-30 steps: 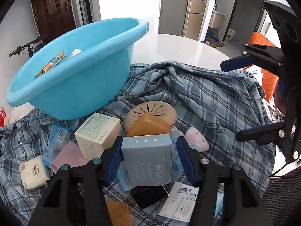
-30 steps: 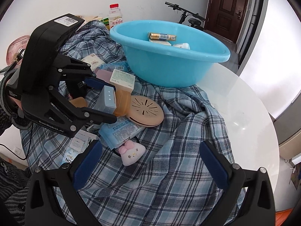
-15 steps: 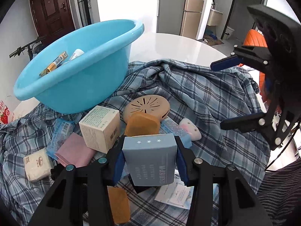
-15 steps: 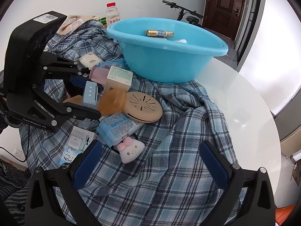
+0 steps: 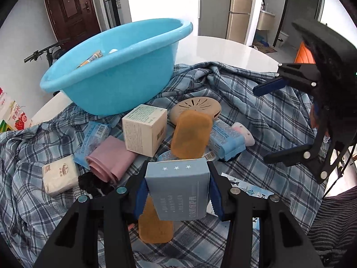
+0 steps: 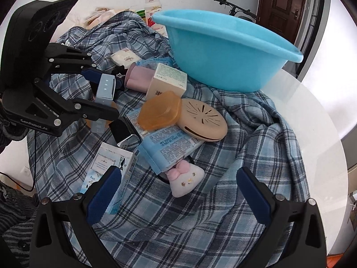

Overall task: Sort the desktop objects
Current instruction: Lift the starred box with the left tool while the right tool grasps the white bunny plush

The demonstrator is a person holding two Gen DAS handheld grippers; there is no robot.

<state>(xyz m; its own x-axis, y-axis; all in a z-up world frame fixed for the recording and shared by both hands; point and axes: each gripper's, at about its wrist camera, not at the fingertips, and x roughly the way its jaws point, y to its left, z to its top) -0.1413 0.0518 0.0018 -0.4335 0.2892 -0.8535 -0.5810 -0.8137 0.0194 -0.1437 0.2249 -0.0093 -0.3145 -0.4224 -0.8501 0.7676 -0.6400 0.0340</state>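
Round white surface (image 6: 312, 116), largely covered by a rumpled blue plaid cloth (image 6: 234, 201). The sortable items sit in a heap on the cloth.

Blue basin (image 5: 116, 76) stands at the far edge of the heap, partly on the cloth. Inside it, 1 gold-and-dark tube (image 5: 92, 58) and 1 small white item, only partly visible over the rim.

Left gripper (image 5: 177, 193): blue-padded fingers (image 5: 139, 192) clamped on the 2 side faces of a grey-blue carton (image 5: 178, 189) with 3 white stars on its top edge. In the right wrist view the carton (image 6: 104, 87) is clear of the heap, held upright above the cloth.

Right gripper (image 6: 178, 194): fingers (image 6: 103, 193) spread wide, nothing between them, hovering over the plaid cloth near a pink-and-white plush toy (image 6: 186, 178).

Heap, in descending size:
- beige round vented disc (image 6: 202, 119), lying flat near the basin
- cream cube box (image 5: 144, 130), tilted, resting against a pink roll (image 5: 109, 158)
- amber translucent soap case (image 6: 159, 110), overlapping the disc's edge
- light blue printed packet (image 6: 169, 147), under the soap case, touching the plush toy
- white-and-blue carton with a cat drawing (image 6: 111, 167), just beside the right gripper's left finger
- white tissue pack (image 5: 59, 176), at the heap's left edge in the left wrist view
- small black item (image 5: 93, 183), between tissue pack and pink roll; identity not resolvable.
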